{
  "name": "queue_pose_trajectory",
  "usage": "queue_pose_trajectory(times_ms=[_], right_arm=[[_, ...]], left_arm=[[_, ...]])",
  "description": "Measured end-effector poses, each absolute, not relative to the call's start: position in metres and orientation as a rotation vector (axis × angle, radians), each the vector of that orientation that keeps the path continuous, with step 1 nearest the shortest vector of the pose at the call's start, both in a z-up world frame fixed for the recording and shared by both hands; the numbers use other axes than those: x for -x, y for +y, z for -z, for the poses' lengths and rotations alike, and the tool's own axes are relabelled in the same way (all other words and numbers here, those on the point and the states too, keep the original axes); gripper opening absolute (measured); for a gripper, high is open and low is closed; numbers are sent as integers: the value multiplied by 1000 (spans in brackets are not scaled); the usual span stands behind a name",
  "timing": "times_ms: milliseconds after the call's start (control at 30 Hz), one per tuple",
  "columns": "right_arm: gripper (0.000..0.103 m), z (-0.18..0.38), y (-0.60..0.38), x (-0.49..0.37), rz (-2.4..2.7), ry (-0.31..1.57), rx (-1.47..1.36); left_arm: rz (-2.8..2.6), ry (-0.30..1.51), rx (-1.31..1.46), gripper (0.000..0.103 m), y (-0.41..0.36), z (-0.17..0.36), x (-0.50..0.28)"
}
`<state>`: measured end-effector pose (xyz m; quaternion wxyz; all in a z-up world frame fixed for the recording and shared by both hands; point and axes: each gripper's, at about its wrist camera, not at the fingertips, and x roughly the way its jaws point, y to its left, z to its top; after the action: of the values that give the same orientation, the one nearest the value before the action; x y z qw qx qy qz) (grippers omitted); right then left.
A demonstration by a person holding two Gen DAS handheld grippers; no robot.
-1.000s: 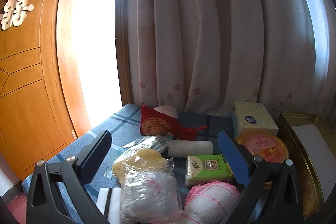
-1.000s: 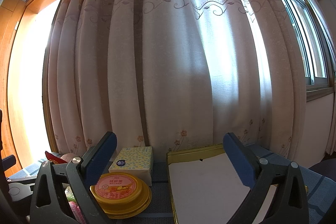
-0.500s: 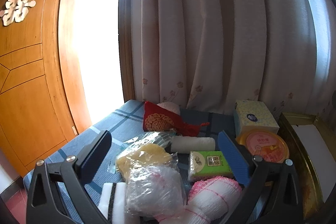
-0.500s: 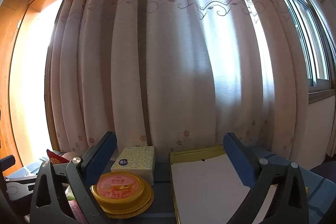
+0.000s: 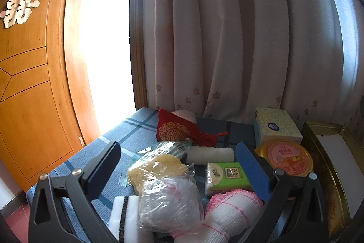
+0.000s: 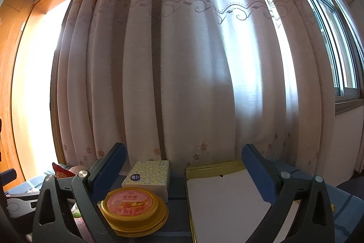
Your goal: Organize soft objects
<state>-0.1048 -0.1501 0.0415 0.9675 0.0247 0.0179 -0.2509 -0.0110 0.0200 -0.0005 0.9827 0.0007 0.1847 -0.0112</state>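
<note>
My left gripper [image 5: 179,158] is open and empty above a heap of soft things on a blue plaid cloth [image 5: 127,136]: a bagged white net bundle [image 5: 168,204], a bagged yellow sponge [image 5: 159,167], a pink-white mesh roll [image 5: 232,204], a green tissue pack [image 5: 227,177], a white rolled towel [image 5: 211,153], a red embroidered pouch [image 5: 175,131]. My right gripper [image 6: 184,167] is open and empty, facing the gold tray [image 6: 211,166] with its white liner [image 6: 227,204].
A yellow tub with a pink lid [image 6: 132,206] and a dotted tissue box [image 6: 147,177] stand left of the tray; both show in the left wrist view, tub [image 5: 286,156] and box [image 5: 275,129]. Curtains [image 6: 182,60] hang behind. A wooden door [image 5: 25,83] is at left.
The left gripper has drifted slightly left and back, so the heap sits a little further right in its view. The right gripper has shifted slightly left. Both stay open.
</note>
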Motion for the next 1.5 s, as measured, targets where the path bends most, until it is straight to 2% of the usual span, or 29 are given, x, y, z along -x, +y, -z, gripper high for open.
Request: queue_pose_trajectory(times_ms=[700,933,1167,1333,1500], right_arm=[[102,-41,-153,103,495,48,-57],[102,-41,-154,103,479,44,-66],[102,-40,-157,100,443,64,-91],[102,-40,-156,102,429,53,-91],[102,-40,-154,103,421,47,-83]], left_arm=[[27,404,15,102,30,2,11],[30,425,-36,102,67,7,26],[77,531,52,101,119,14,27],[143,562,122,100,111,11,19],[171,641,57,98,76,13,-7]])
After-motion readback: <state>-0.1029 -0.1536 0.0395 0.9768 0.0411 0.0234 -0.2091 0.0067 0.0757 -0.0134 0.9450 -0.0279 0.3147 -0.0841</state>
